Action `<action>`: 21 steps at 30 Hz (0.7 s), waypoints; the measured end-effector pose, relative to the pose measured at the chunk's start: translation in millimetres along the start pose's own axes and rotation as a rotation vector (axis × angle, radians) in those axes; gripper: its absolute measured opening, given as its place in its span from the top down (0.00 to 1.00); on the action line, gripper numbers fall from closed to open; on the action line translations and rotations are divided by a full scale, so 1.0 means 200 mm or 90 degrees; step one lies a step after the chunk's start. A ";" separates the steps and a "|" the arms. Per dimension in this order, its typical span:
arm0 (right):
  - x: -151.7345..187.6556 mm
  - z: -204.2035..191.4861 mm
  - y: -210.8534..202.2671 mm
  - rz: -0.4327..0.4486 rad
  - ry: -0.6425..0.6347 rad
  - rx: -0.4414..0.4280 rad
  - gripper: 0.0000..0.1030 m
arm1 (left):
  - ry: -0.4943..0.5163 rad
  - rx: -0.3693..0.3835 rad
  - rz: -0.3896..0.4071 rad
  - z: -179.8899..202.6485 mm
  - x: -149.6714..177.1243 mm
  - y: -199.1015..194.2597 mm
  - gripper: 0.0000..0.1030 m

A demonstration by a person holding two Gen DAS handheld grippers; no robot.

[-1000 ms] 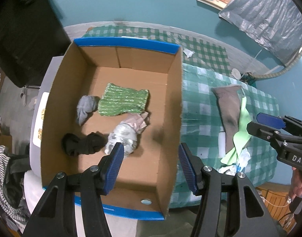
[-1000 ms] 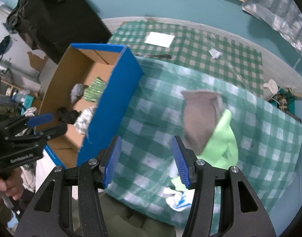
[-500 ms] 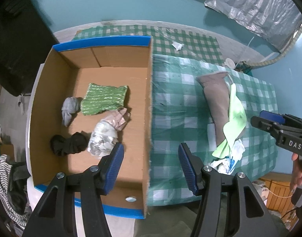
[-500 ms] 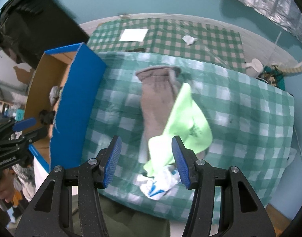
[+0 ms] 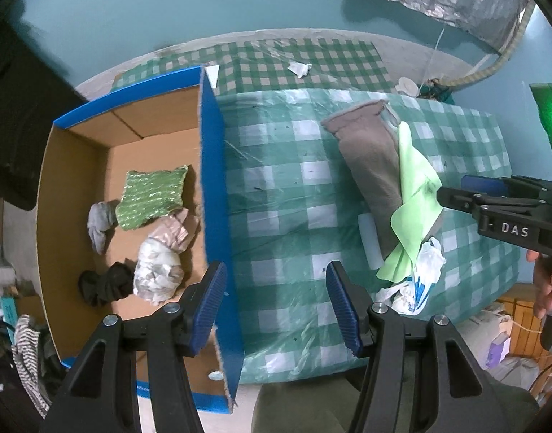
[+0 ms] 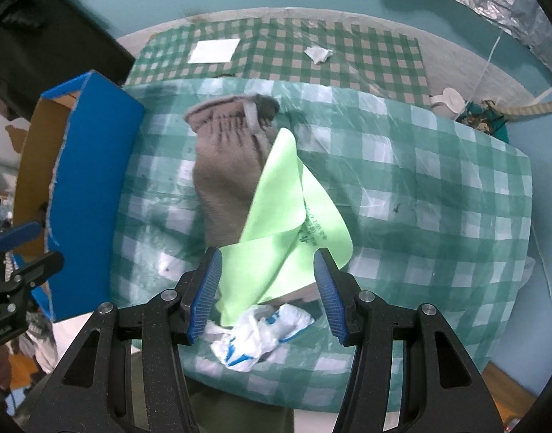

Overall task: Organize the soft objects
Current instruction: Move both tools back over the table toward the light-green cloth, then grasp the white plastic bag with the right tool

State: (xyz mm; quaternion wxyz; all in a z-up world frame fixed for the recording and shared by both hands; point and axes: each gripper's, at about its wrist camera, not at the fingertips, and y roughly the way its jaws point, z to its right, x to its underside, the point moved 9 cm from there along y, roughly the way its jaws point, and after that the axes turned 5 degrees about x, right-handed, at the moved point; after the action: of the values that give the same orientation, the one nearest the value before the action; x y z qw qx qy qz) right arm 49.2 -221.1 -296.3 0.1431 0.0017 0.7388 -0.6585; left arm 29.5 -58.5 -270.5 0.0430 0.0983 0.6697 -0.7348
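A grey-brown sock, ribbed and gathered at its cuff, lies flat on the green checked tablecloth in the upper centre of the right wrist view. Its long axis runs from the cuff at the upper left down toward the lower centre of the frame, where the toe end is hidden. A smooth lime-green cloth with small printed text is folded over the sock's right side and lower end, its narrow tip pointing up the frame. Just below it sits a crumpled white and blue plastic bag.

The right gripper hangs over the lime cloth with its 2 blue fingers spread apart, pinching nothing. The left gripper is likewise spread and empty, above the tablecloth just right of the cardboard box wall.

Only the left wrist view shows the box's inside: a green knitted piece, a grey sock, a black bundle and a pale bundle. Only the right wrist view shows a white paper square at the upper left.
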 end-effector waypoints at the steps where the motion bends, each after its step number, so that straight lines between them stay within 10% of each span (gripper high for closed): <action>1: 0.00 0.00 0.02 -0.002 -0.001 0.000 0.48 | 0.002 -0.001 -0.002 0.01 -0.01 0.01 0.43; 21: -0.02 -0.03 0.25 -0.035 0.012 -0.011 0.48 | 0.015 -0.006 -0.068 0.08 0.05 0.24 0.43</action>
State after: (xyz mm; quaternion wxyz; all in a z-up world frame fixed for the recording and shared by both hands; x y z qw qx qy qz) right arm 61.0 -208.6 -343.2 0.1180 -0.0136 0.7455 -0.6559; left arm 26.9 -79.1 -318.8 -0.0040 0.0708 0.6782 -0.7314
